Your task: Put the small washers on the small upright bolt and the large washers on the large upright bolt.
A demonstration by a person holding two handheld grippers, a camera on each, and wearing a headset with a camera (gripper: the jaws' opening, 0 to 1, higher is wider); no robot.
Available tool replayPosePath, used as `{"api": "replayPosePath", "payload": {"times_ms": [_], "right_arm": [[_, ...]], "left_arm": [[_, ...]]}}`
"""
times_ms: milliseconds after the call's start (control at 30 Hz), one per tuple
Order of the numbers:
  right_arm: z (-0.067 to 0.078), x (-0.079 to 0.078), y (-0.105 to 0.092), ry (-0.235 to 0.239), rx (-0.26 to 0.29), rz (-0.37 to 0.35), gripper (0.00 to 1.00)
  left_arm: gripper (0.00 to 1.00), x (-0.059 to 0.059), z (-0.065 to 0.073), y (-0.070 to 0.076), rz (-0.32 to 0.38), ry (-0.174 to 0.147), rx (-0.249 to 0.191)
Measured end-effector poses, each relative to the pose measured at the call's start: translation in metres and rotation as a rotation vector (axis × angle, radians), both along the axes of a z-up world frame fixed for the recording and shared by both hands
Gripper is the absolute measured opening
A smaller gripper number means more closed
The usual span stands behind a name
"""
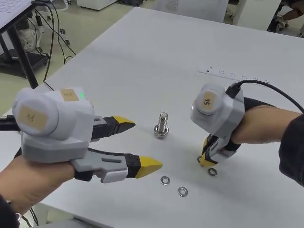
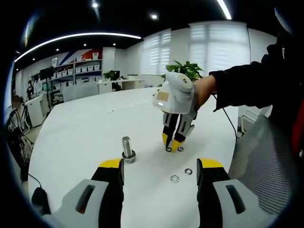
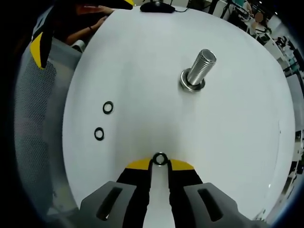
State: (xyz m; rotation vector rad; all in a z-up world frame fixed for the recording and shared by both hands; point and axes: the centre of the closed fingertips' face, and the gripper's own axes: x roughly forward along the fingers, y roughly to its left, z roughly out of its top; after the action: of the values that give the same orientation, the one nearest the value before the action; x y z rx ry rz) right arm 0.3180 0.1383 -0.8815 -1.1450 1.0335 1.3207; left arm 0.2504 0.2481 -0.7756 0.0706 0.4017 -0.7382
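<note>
One upright bolt (image 1: 162, 124) stands mid-table with a washer ring at its base; it also appears as bolt (image 2: 127, 148) and bolt (image 3: 198, 68). Two loose washers (image 1: 165, 180) (image 1: 182, 191) lie in front of it, seen again as washers (image 3: 108, 107) (image 3: 99, 133). My right gripper (image 1: 206, 160) points down at the table, its jaws nearly together around a small washer (image 3: 160, 159) at the tips. Another washer (image 1: 212, 172) lies beside those tips. My left gripper (image 1: 137, 144) hovers open left of the bolt, holding nothing.
A white power strip (image 1: 228, 73) lies on the far side of the white table (image 1: 142, 57). The table's near edge runs close under my left hand. A mesh chair (image 2: 266, 161) stands by the table. Cables and a desk leg (image 1: 21, 52) are on the floor at the left.
</note>
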Motion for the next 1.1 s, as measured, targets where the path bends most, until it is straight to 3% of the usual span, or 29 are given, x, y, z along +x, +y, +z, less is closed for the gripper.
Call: {"api": "replayPosePath", "payload": {"times_ms": [200,900,1100], "right_arm": [[0.001,0.003,0.002,-0.008,0.005,0.005,0.18],[-0.001,-0.001,0.003,0.001,0.011,-0.011,0.14],[0.01,-0.004,0.006,-0.006,0.019,-0.007,0.13]], "left_arm": [[0.61,0.0,0.0,0.0,0.001,0.001,0.0],[0.61,-0.001,0.0,-0.001,0.001,-0.003,-0.001],[0.61,-0.001,0.0,-0.001,0.0,-0.004,-0.003]]}}
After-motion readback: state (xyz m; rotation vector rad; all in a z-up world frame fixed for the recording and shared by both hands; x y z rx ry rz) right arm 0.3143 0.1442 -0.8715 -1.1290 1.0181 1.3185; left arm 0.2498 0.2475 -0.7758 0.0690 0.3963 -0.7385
